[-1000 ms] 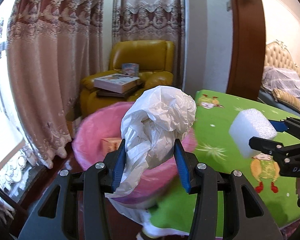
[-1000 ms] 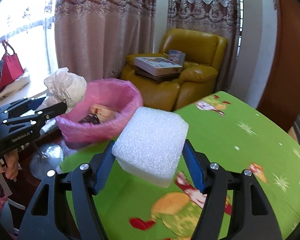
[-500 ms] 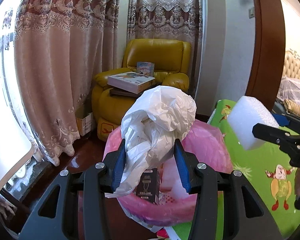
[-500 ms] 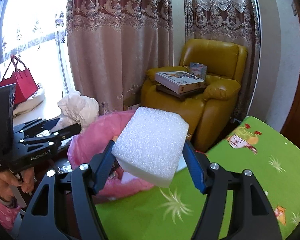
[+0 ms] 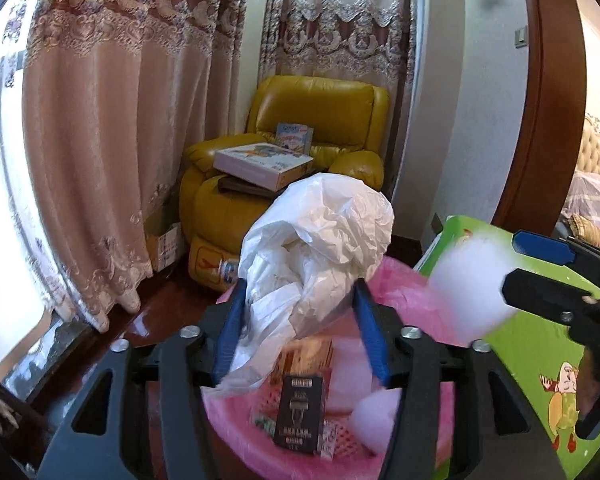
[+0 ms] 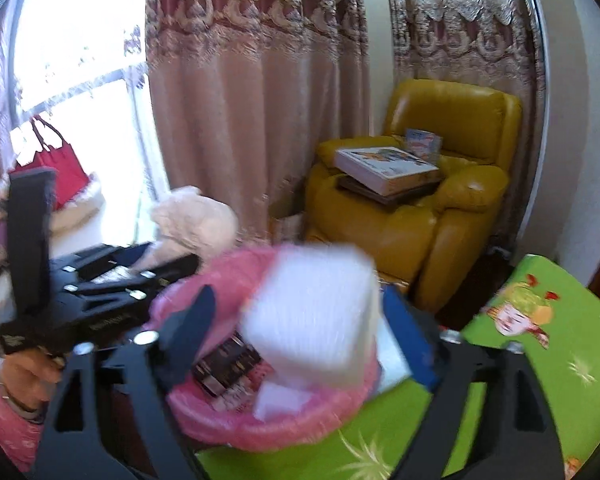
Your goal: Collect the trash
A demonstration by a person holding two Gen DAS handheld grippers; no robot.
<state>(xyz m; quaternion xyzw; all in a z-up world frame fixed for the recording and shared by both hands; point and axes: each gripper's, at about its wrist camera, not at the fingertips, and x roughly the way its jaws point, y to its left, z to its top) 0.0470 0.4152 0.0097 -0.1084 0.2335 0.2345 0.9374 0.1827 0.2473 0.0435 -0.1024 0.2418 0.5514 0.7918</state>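
Both tongs are seen over the pink-lined round trash basket (image 5: 416, 288). By the left gripper (image 5: 300, 332) a crumpled white plastic bag (image 5: 320, 248) is clamped between the blue pads (image 5: 230, 328), narrowed onto it, directly above the basket. The right gripper (image 6: 300, 332) is spread wide; the white foam block (image 6: 316, 316), blurred, is seen between its fingers with a gap on the left side, so whether it is gripped cannot be told. Inside the basket a black printed carton (image 5: 299, 414), another white foam piece (image 5: 374, 420) and small packets are seen. A green cartoon-printed tablecloth (image 6: 540, 344) lies just beside the basket. A yellow leather armchair (image 6: 420, 216) bearing a flat white box (image 6: 386, 170) stands behind, before pink lace-trimmed curtains (image 6: 256, 100).
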